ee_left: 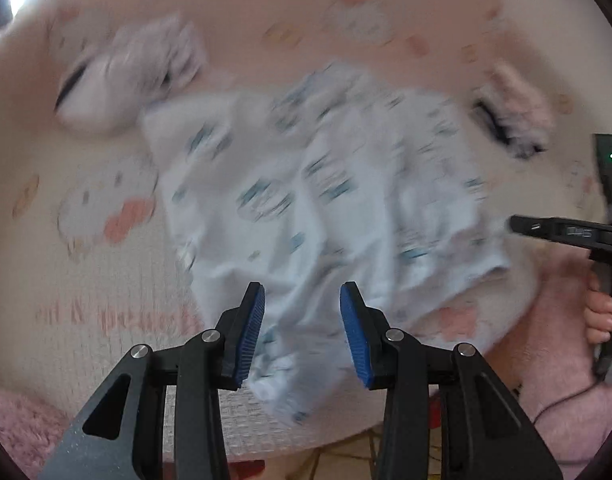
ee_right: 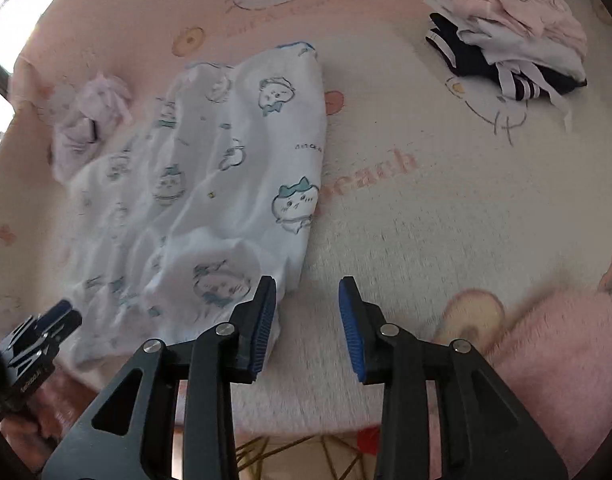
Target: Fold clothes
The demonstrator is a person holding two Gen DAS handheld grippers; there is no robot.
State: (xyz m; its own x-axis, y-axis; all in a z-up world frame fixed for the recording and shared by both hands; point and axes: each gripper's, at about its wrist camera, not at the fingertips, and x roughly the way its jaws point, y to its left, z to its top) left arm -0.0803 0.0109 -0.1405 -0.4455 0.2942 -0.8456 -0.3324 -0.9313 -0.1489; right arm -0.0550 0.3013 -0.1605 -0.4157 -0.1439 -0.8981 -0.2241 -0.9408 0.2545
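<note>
A white garment with blue cartoon prints (ee_left: pixel 306 200) lies rumpled on the pink Hello Kitty blanket (ee_left: pixel 106 280); it also shows in the right wrist view (ee_right: pixel 210 184). My left gripper (ee_left: pixel 302 304) is open and empty, just above the garment's near edge. My right gripper (ee_right: pixel 308 300) is open and empty, its left finger at the garment's near right corner. The right gripper also shows at the right edge of the blurred left wrist view (ee_left: pixel 566 232), beside the garment. The left gripper shows at the lower left of the right wrist view (ee_right: pixel 38 336).
A crumpled lilac garment (ee_right: pixel 90 120) lies left of the white one. A stack of folded pink, white and navy clothes (ee_right: pixel 510 36) sits at the far right. A fluffy pink sleeve (ee_right: pixel 558 360) is at the near right. The blanket's front edge (ee_right: pixel 306 432) is below the grippers.
</note>
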